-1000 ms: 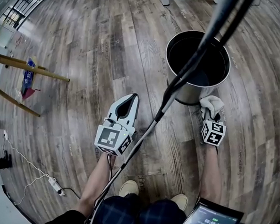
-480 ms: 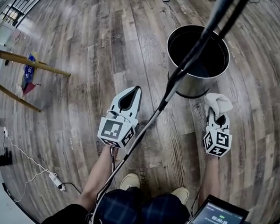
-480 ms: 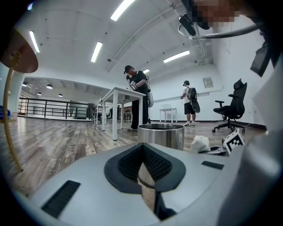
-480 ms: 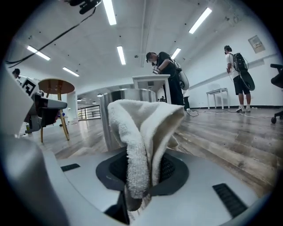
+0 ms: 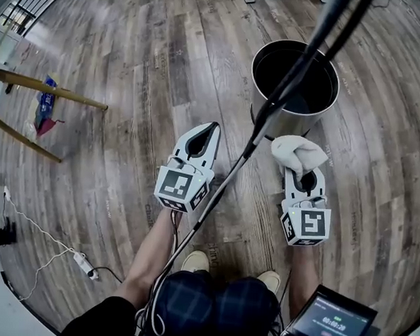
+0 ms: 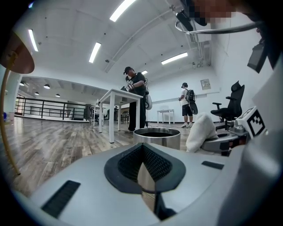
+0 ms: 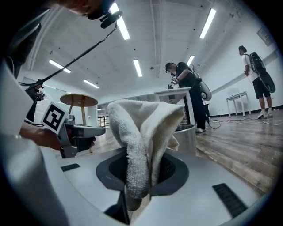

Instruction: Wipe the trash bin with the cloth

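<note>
The round metal trash bin (image 5: 291, 123) stands on the wood floor at upper right, its dark inside empty as far as I see. My right gripper (image 5: 303, 178) is shut on a crumpled white cloth (image 5: 296, 150), a short way in front of the bin and not touching it. In the right gripper view the cloth (image 7: 143, 141) sticks up from the jaws, with the bin (image 7: 185, 137) behind. My left gripper (image 5: 212, 127) is shut and holds nothing, left of the bin. The left gripper view shows the bin (image 6: 157, 135) ahead and the cloth (image 6: 201, 130) at right.
A dark cable bundle (image 5: 270, 118) from the head rig crosses the bin. Wooden legs (image 5: 44, 97) and a blue packet (image 5: 45, 107) are at far left. A power strip with white cable (image 5: 83, 265) lies lower left. A screen device (image 5: 332, 324) is lower right. People stand by tables (image 6: 135, 99) behind.
My right gripper with the cloth has drawn back from the bin's side, towards the person and to the left. The left gripper has edged forward and right.
</note>
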A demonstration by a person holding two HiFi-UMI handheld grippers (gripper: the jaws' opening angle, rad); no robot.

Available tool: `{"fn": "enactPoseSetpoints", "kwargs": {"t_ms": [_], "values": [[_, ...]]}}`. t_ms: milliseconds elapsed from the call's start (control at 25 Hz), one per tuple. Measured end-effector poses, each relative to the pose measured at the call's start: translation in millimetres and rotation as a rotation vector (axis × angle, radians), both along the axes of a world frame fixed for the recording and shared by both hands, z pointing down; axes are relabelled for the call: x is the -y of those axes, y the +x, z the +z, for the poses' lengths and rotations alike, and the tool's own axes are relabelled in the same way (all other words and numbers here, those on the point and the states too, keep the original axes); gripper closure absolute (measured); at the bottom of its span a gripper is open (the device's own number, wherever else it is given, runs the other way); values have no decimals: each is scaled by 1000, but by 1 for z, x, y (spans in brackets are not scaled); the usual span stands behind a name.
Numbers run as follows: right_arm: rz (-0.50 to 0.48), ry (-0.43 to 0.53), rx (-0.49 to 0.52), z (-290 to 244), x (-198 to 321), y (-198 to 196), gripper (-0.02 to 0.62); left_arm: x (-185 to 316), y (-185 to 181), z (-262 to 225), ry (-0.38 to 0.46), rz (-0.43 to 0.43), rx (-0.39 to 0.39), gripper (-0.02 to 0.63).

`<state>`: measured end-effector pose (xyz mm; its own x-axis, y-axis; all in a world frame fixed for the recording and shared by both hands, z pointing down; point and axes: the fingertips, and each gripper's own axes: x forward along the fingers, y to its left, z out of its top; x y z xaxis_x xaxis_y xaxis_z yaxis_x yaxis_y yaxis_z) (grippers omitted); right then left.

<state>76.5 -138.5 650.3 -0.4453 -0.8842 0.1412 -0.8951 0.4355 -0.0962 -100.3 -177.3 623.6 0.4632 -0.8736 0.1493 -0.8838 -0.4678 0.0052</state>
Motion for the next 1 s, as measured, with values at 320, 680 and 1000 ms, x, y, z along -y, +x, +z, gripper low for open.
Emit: {"fn": "enactPoseSetpoints", "kwargs": {"t_ms": [320, 680, 1000], "values": [[-52, -7, -14, -86, -21, -22, 505, -13, -2, -82, -7, 8, 11, 609], [-47, -19, -11, -288, -61, -25, 505, -52, 14, -294, 11, 42, 47, 609], [-24, -22, -2, -439, -78, -30, 505, -78, 13, -439, -2, 54, 27, 609]]}}
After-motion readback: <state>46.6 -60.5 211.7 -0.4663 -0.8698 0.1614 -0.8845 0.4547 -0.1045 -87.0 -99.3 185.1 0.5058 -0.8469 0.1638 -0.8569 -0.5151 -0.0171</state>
